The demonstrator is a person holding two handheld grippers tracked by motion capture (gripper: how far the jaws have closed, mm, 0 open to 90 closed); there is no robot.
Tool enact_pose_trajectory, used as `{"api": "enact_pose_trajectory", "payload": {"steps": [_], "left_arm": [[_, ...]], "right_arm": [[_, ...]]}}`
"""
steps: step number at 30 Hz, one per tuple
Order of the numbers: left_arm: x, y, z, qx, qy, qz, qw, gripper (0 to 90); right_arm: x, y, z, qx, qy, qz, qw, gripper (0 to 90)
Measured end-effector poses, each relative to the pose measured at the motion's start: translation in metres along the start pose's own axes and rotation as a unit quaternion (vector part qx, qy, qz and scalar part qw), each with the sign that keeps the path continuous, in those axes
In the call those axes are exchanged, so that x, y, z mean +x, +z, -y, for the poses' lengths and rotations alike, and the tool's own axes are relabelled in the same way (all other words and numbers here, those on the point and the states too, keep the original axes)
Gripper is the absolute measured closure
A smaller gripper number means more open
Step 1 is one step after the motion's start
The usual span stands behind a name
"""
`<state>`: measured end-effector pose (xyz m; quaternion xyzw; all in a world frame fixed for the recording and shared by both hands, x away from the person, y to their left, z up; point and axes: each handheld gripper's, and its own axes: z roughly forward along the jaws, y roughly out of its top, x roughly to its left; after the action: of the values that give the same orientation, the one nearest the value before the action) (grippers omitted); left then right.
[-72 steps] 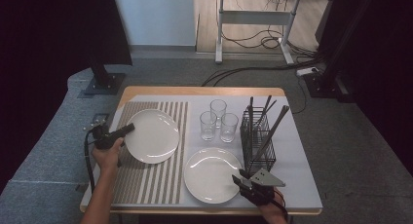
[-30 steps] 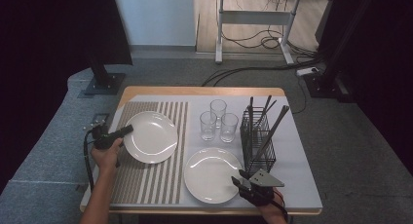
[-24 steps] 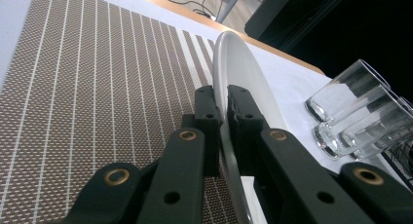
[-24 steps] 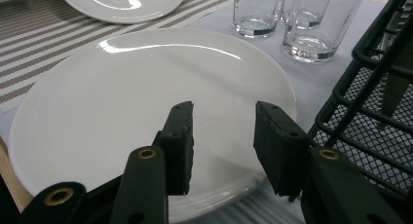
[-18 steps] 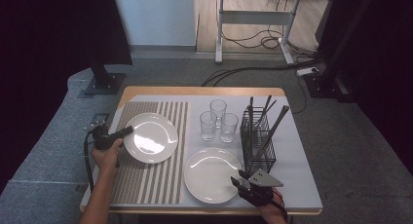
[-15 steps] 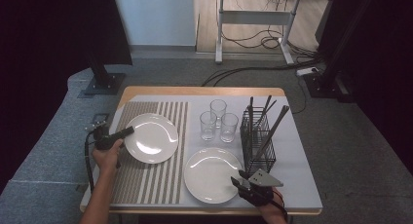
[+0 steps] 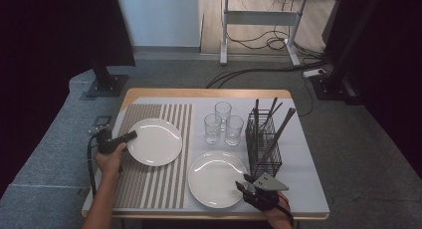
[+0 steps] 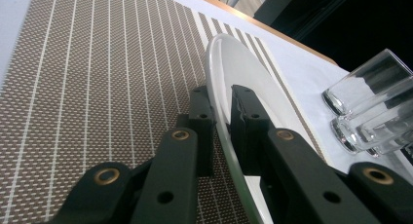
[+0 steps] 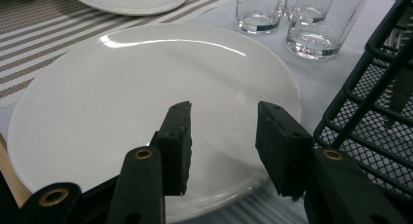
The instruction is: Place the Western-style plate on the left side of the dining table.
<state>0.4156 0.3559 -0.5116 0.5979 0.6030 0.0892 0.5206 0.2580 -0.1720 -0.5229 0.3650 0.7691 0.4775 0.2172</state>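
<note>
In the high view the left gripper (image 7: pixel 130 136) sits at the left middle of the frame, its fingers reaching onto the left rim of a white plate (image 7: pixel 155 141) that lies on the striped placemat (image 7: pixel 149 184) covering the left half of the desk (image 7: pixel 303 189). In the left gripper view that plate's rim (image 8: pixel 225 136) runs up the centre of the frame between the two black fingers (image 8: pixel 200 118) — the gap between them is narrow and has just been widening, and a thin slit shows between the rim and each pad, so the plate is between them but not pinched. The right gripper (image 7: pixel 244 181) lies at the lower middle of the high view, at the lower right edge of a second white plate (image 7: pixel 215 178), which rests partly on the placemat's right edge and partly on the bare desk. In the right gripper view its fingers (image 9: pixel 178 136) hover over the near rim of this plate (image 9: pixel 122 97), set a moderate way apart with nothing clamped; they too have just been opening. Three clear glasses (image 7: pixel 223 123) stand grouped in the upper centre of the desk, just left of a black wire basket (image 7: pixel 263 144) holding dark upright utensils — the basket fills the right edge of the right gripper view.
</note>
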Motion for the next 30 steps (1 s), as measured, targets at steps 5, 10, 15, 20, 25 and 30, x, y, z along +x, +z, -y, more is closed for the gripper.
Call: {"api": "enact_pose_trajectory", "payload": {"steps": [5, 10, 15, 20, 25, 30], "left_arm": [[0.003, 0.002, 0.000, 0.005, -0.003, -0.002, 1.0000, 79.3], [0.004, 0.003, 0.000, 0.003, -0.007, 0.000, 1.0000, 79.6], [0.007, 0.005, 0.000, 0.000, -0.008, -0.006, 0.9999, 79.2], [0.008, 0.005, 0.001, 0.009, -0.005, -0.015, 0.9998, 77.5], [0.008, 0.005, 0.001, 0.013, -0.005, -0.024, 0.9996, 76.1], [0.013, 0.007, 0.002, 0.025, -0.014, -0.028, 0.9992, 75.1]], "right_arm": [[0.001, 0.001, 0.000, 0.002, -0.003, -0.001, 1.0000, 56.8], [0.000, 0.001, 0.000, 0.002, -0.001, 0.000, 1.0000, 56.8], [0.000, 0.001, 0.001, 0.002, -0.001, 0.000, 1.0000, 56.7], [-0.001, 0.001, 0.001, 0.002, 0.000, 0.001, 1.0000, 56.5], [0.000, 0.001, 0.001, 0.004, -0.003, 0.001, 1.0000, 56.2], [0.000, 0.001, 0.001, 0.003, -0.001, 0.002, 1.0000, 56.2]]}}
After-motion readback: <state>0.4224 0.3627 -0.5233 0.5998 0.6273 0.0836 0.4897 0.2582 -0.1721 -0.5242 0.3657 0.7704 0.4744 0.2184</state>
